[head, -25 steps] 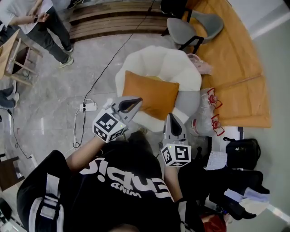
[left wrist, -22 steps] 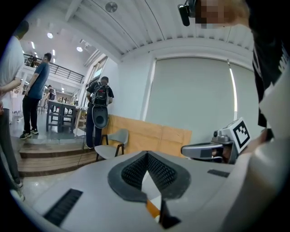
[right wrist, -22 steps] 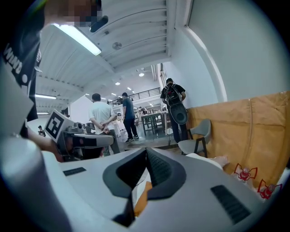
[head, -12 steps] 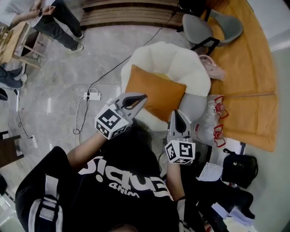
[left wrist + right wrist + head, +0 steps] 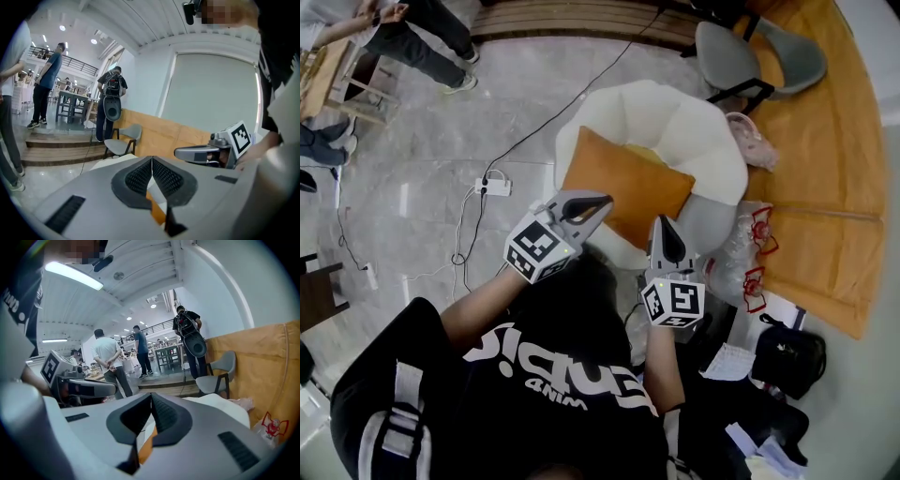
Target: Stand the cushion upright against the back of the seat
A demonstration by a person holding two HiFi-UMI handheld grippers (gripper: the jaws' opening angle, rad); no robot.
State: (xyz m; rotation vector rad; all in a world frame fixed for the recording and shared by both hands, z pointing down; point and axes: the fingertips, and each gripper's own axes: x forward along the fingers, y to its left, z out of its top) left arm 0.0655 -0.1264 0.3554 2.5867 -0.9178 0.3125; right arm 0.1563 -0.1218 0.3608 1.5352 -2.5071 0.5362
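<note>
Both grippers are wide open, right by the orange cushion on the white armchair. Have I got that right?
No: both grippers are shut, not open. The left gripper view shows the left gripper with fingers together and empty; the right gripper view shows the same for the right gripper. The orange cushion does sit on the white armchair.

Large open hall: mezzanine railing (image 5: 157, 327), tables (image 5: 167, 350), people (image 5: 108, 361).

Left grey plastic two-jaw gripper (image 5: 600, 201): jaws were closed together, empty, tip at the orange fabric cushion's (image 5: 630, 186) near edge. Right grey plastic two-jaw gripper (image 5: 662, 225): likewise closed, empty, just beside that edge. Both forearms (image 5: 476, 315) reached forward.
</note>
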